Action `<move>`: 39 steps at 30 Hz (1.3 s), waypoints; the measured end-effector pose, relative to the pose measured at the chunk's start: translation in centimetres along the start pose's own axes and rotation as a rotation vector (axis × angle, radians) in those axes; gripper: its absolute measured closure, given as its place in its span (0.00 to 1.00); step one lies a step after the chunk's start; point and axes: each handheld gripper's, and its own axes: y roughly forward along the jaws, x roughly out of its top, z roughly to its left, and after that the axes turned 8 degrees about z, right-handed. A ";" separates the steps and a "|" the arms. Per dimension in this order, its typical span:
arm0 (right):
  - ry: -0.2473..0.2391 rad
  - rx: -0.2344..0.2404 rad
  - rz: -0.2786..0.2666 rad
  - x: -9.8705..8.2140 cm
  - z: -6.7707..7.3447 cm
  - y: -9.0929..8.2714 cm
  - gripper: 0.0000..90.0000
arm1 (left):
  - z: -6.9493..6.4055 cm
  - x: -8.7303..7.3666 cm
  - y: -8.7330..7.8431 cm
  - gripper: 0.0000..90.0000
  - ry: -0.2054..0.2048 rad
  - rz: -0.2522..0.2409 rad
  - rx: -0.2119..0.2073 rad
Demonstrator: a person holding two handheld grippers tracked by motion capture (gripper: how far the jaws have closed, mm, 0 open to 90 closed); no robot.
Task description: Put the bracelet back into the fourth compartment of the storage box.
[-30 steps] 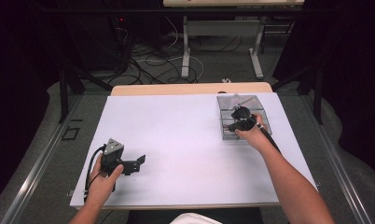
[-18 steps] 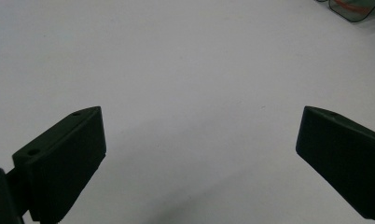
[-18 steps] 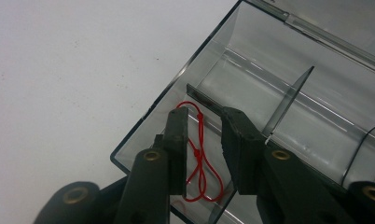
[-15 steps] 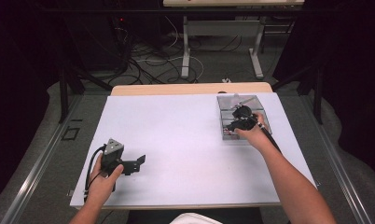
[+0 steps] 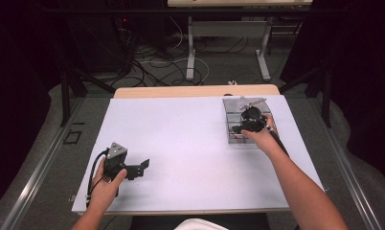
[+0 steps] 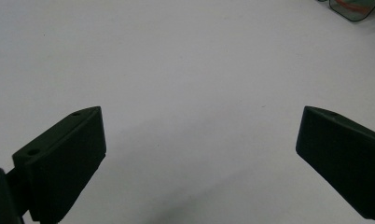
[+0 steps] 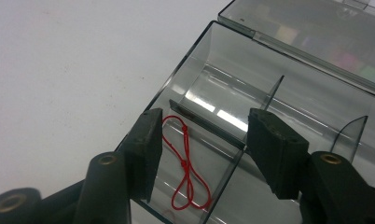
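The white table point(image 5: 181, 143) is the largest element and carries everything else. Its surface spans most of the high view, with a wooden strip along its far edge.

A clear plastic compartment box point(image 5: 231, 122) sits on the far right part of the table. Its hinged lid point(image 7: 311, 32) stands open behind it. In the right gripper view, thin transparent dividers point(image 7: 274, 93) split the box into several compartments.

The person's right hand point(image 5: 262, 139) holds the right gripper point(image 5: 245, 127) over the box. In its own view the right gripper point(image 7: 202, 149) is directed down into the near corner compartment. Its jaws have just been opening and now stand partly spread, with one jaw at the compartment's outer wall and the other over the inner divider. Neither pad presses on anything.

The person's left hand point(image 5: 107, 184) holds the left gripper point(image 5: 138, 167) low over the near left part of the table, well apart from the box. In its own view the left gripper point(image 6: 199, 140) has its jaws spread wide, with bare white table between them.

The red string point(image 7: 185, 168) is the smallest item. It lies loose on the floor of the near corner compartment, knotted into loops. It rests between the right gripper's jaws, nearer the left one in that view; whether it touches that jaw cannot be told.
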 end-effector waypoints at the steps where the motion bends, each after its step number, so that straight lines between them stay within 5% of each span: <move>1: 0.011 0.001 -0.007 0.1 0.0 0.0 0.49 | 0.0 0.0 0.0 0.02 0.000 0.000 0.001; 11: 0.055 0.007 -0.066 0.4 0.0 -0.9 0.45 | 0.0 0.0 0.0 0.02 0.000 -0.001 -0.002; 17: 0.064 -0.027 -0.111 0.5 -0.1 -1.5 0.43 | 0.1 0.0 0.0 0.02 -0.002 -0.002 -0.002; 24: 0.136 -0.013 -0.105 0.4 -0.3 -2.1 0.39 | 0.1 0.0 0.0 0.02 -0.004 -0.003 -0.002; 31: 0.093 -0.018 -0.146 0.4 0.2 -2.3 0.22 | 0.1 0.1 -0.1 0.02 -0.003 0.004 -0.004; 39: 0.082 0.003 -0.133 0.2 1.3 -2.6 0.11 | 0.0 0.0 0.0 0.02 -0.005 -0.004 -0.002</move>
